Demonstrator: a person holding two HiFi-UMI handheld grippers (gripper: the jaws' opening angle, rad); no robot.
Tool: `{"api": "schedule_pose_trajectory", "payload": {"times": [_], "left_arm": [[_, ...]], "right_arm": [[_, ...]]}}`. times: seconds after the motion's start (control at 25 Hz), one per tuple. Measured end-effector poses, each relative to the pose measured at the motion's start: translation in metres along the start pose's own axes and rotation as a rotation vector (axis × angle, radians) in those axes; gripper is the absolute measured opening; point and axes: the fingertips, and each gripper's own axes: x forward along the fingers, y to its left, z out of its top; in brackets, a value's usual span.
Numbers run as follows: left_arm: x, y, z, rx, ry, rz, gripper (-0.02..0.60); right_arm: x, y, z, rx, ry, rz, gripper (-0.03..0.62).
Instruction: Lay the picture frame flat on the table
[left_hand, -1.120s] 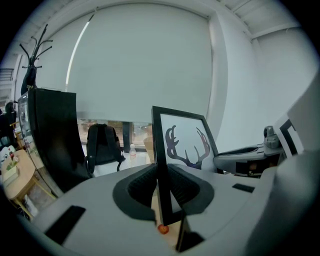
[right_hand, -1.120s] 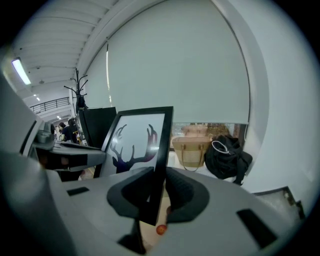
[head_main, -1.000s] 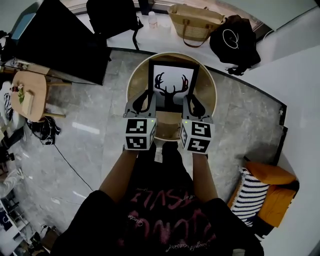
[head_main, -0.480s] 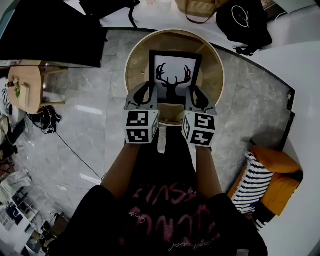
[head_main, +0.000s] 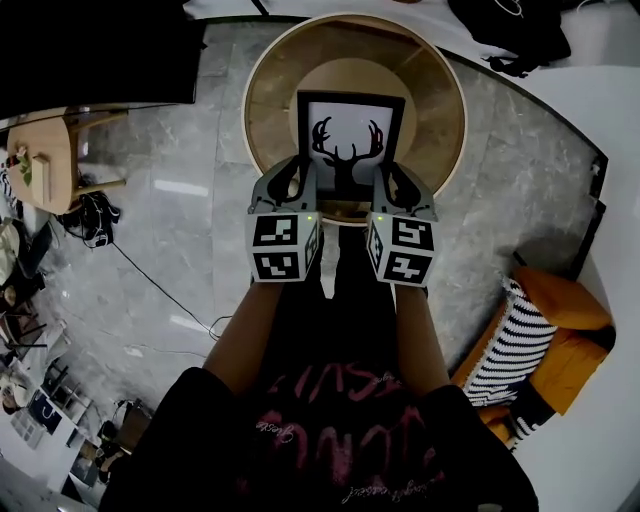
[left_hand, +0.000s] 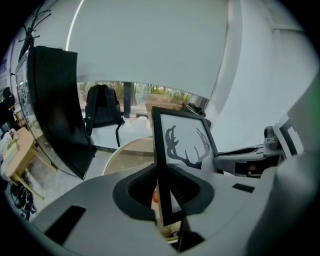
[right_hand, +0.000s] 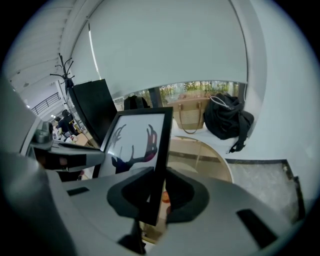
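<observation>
The picture frame (head_main: 349, 128) is black with a deer-antler silhouette on white. It is held over the round wooden table (head_main: 435, 105), its face turned up toward the head camera. My left gripper (head_main: 297, 186) is shut on the frame's left edge and my right gripper (head_main: 394, 188) on its right edge. In the left gripper view the frame (left_hand: 186, 142) runs forward out of the left gripper (left_hand: 163, 189), edge between the pads. The right gripper view shows the same on the frame (right_hand: 134, 139) and right gripper (right_hand: 154, 194). I cannot tell whether the frame's bottom touches the table.
A large black panel (head_main: 90, 50) stands at the left, beside a small wooden side table (head_main: 45, 160). An orange seat with a striped cushion (head_main: 520, 345) is at the right. A woven bag (right_hand: 192, 117) and a black backpack (right_hand: 227, 120) sit on the white ledge behind the table.
The head view has slid forward, so the table now sits higher in it. Both grippers keep their hold, and the frame lies nearer the table's near edge.
</observation>
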Motion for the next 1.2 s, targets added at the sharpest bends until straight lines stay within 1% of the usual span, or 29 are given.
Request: {"api": "schedule_pose_trajectory", "payload": {"times": [0.28, 0.6, 0.88, 1.2], "left_arm": [[0.016, 0.0, -0.035, -0.018, 0.048, 0.0, 0.071], [0.039, -0.001, -0.077, -0.039, 0.123, 0.001, 0.071], [0.061, 0.008, -0.127, -0.055, 0.2, 0.015, 0.07], [0.088, 0.013, -0.175, -0.074, 0.276, 0.015, 0.071]], "right_arm": [[0.015, -0.005, -0.035, 0.013, 0.049, 0.002, 0.081], [0.037, -0.014, -0.077, 0.036, 0.125, 0.003, 0.081], [0.065, -0.013, -0.126, 0.05, 0.206, 0.021, 0.081], [0.093, -0.018, -0.174, 0.068, 0.291, 0.027, 0.081]]}}
